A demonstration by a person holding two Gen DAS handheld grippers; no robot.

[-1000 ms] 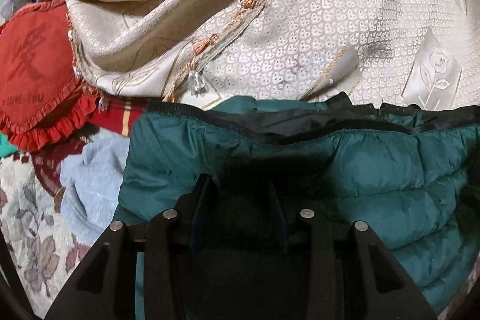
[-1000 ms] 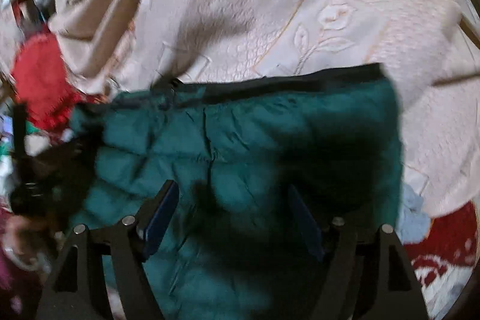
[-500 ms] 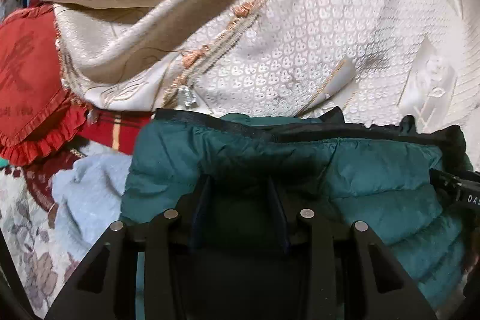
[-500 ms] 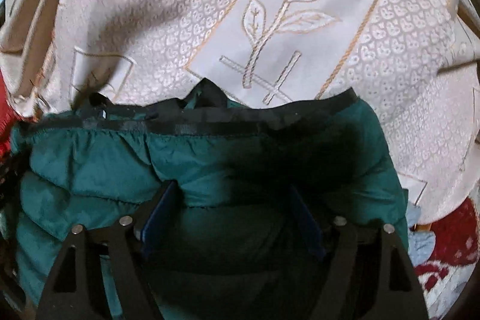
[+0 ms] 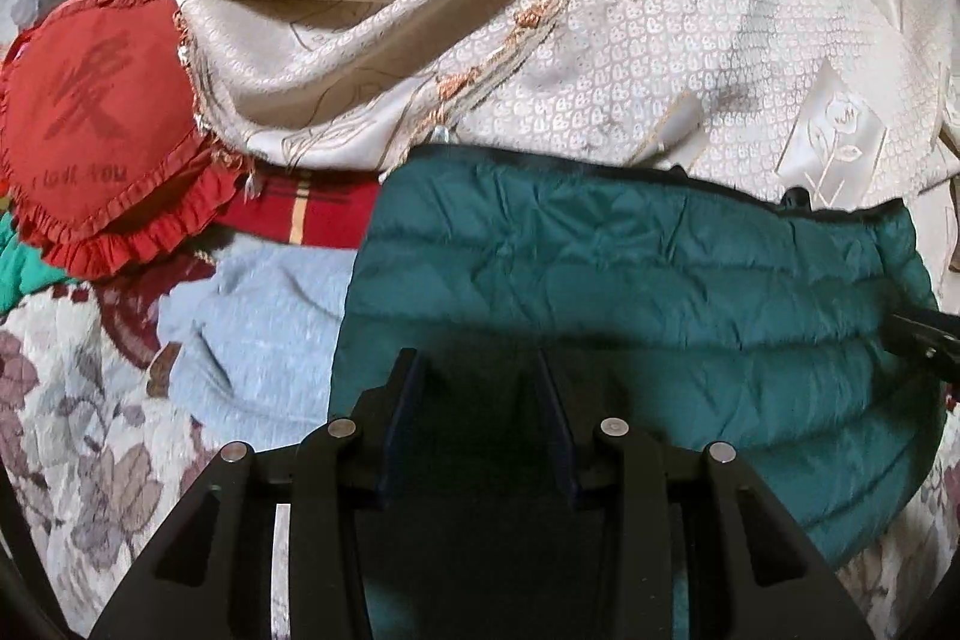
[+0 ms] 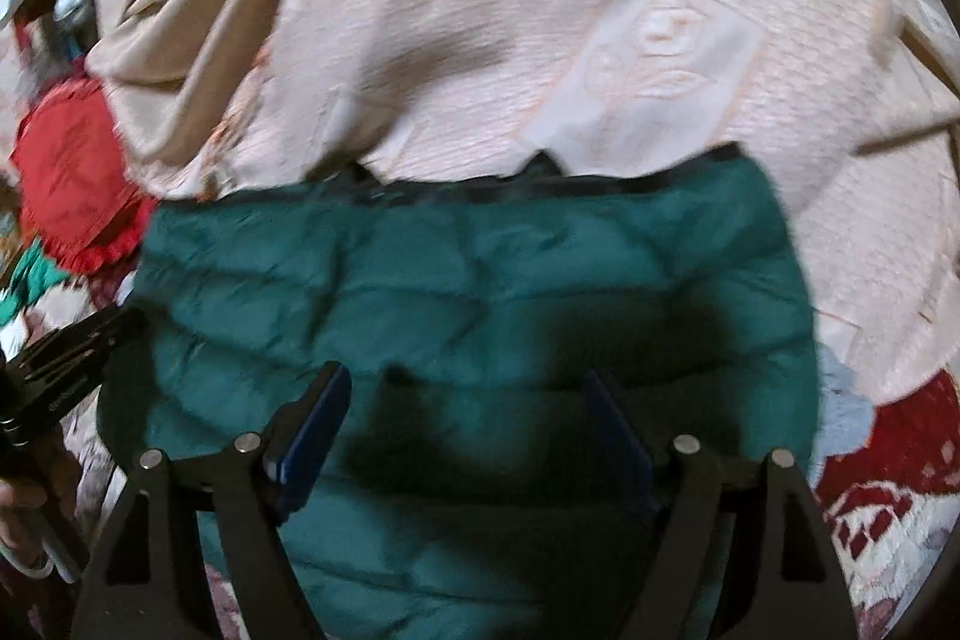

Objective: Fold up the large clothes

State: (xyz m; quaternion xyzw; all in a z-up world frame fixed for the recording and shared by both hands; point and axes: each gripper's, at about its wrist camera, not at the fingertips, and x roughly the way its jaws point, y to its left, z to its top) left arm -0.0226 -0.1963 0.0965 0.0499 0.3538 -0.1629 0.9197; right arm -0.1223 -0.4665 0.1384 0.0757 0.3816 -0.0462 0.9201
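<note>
Ahead: cream patterned cloth (image 5: 630,58) lies in thick folds just past the green quilted jacket (image 5: 630,292), touching its far edge.
Left side: red ruffled heart cushion (image 5: 102,124) and pale blue garment (image 5: 264,334) fill the space beside the jacket.
Right side: the other hand-held gripper (image 5: 927,340) pokes in at the jacket's right edge.
Free room: bare floral bedcover (image 5: 66,436), bottom left, near the left hand-held gripper (image 5: 477,388).

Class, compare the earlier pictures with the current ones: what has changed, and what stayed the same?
The green padded jacket now lies flatter. The right gripper has just been opening, jacket between its fingers. The left gripper remains narrowly set on the jacket. The cream cloth and red cushion are unmoved.
</note>
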